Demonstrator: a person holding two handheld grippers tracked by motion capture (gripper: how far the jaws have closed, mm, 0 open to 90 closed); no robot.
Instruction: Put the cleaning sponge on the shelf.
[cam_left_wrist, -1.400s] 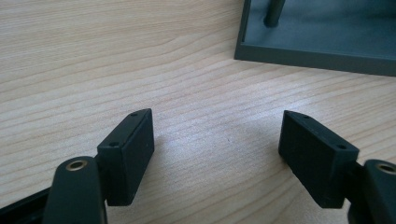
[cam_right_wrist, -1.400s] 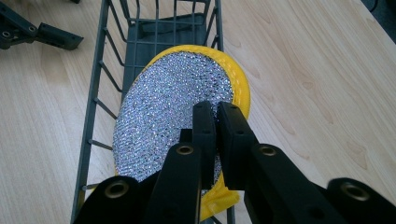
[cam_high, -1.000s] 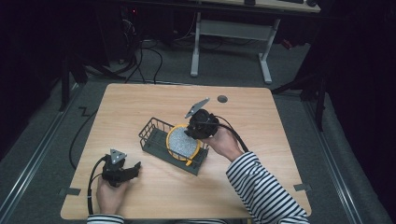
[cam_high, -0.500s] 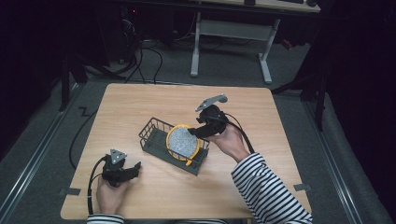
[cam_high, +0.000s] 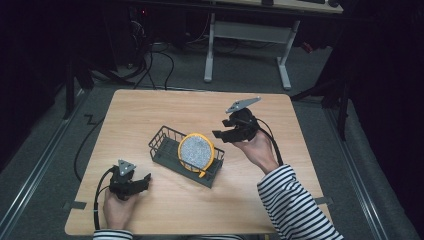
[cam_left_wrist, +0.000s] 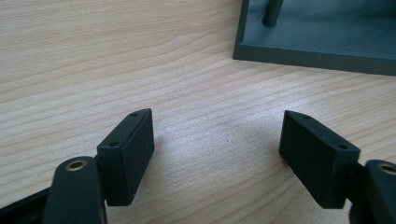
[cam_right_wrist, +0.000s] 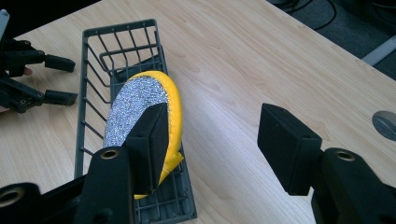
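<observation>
Looking around, the room is dark, with a grey floor (cam_high: 350, 165) and a big wooden tabletop (cam_high: 165, 107) in the middle. Behind it stands a white table frame (cam_high: 245, 45), and black cables (cam_high: 160, 60) lie on the floor near it. One small round grey cap (cam_right_wrist: 386, 124) sits in the tabletop at its far side.

One dark wire rack (cam_high: 165, 145) stands near the middle of the tabletop, turned a bit sideways. One round yellow sponge (cam_high: 196, 152) with a sparkly silver face stands on its edge inside the rack, toward the rack's right end. The rest of the rack has nothing in it.

Two hands are at the tabletop, and each one holds a black tool. The right gripper (cam_high: 224, 134) is held up in the air just to the right of the rack, close to the sponge but not touching it. Its fingers (cam_right_wrist: 287, 151) have just been opening; they are wide apart now with nothing between them. The arm behind it wears a striped sleeve (cam_high: 295, 205).

The left gripper (cam_high: 145, 181) rests low at the near left of the tabletop, just in front of the rack's left end. Its fingers (cam_left_wrist: 130, 154) are spread wide too, with bare wood between them.
</observation>
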